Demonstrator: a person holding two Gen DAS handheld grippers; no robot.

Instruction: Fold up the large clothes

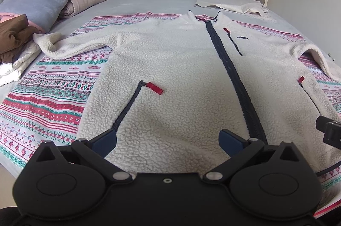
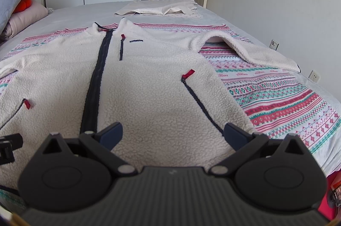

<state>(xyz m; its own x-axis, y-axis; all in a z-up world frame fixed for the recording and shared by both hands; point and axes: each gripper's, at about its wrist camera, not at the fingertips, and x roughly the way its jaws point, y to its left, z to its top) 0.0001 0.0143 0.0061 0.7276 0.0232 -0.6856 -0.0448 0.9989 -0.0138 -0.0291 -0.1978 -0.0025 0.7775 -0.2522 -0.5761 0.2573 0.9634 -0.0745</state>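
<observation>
Fleece jacket [image 1: 170, 68] lies flat, zipped, front up on the patterned blanket [image 1: 49, 98], sleeves spread. Left gripper [image 1: 168, 141] and right gripper [image 2: 173, 134] hover over the hem, jaws wide, empty. Folding seems unstarted; next, probably grasp an edge or sleeve.

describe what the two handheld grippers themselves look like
The left gripper and right gripper are matte black plastic, with round housings, silver pivot pins and dark blue fingers. The right one's top plate is ribbed; the left's is smooth.
</observation>
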